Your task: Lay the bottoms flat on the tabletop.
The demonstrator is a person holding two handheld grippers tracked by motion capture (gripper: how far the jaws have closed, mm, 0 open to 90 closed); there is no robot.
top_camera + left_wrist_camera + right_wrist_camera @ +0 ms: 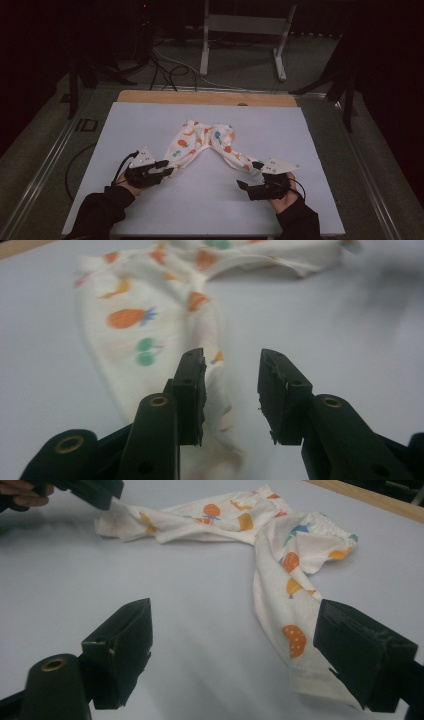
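Note:
A small pair of white trousers (205, 142) with a fruit print lies on the white board, waist at the back and the two legs spread toward me in an upside-down V. My left gripper (167, 167) is at the end of the left leg. In the left gripper view its jaws (231, 385) stand apart with the cuff of the trousers (135, 320) lying between them, not pinched. My right gripper (249, 174) sits at the end of the right leg, jaws wide open (232, 640). The cuff of the trousers (280, 550) lies just inside its right jaw.
The white board (150, 120) covers a wooden tabletop (200, 97) whose far edge shows. Bare board lies in front of and beside the trousers. Beyond the table stand a metal frame (245, 30) and loose cables (165, 65) on the floor.

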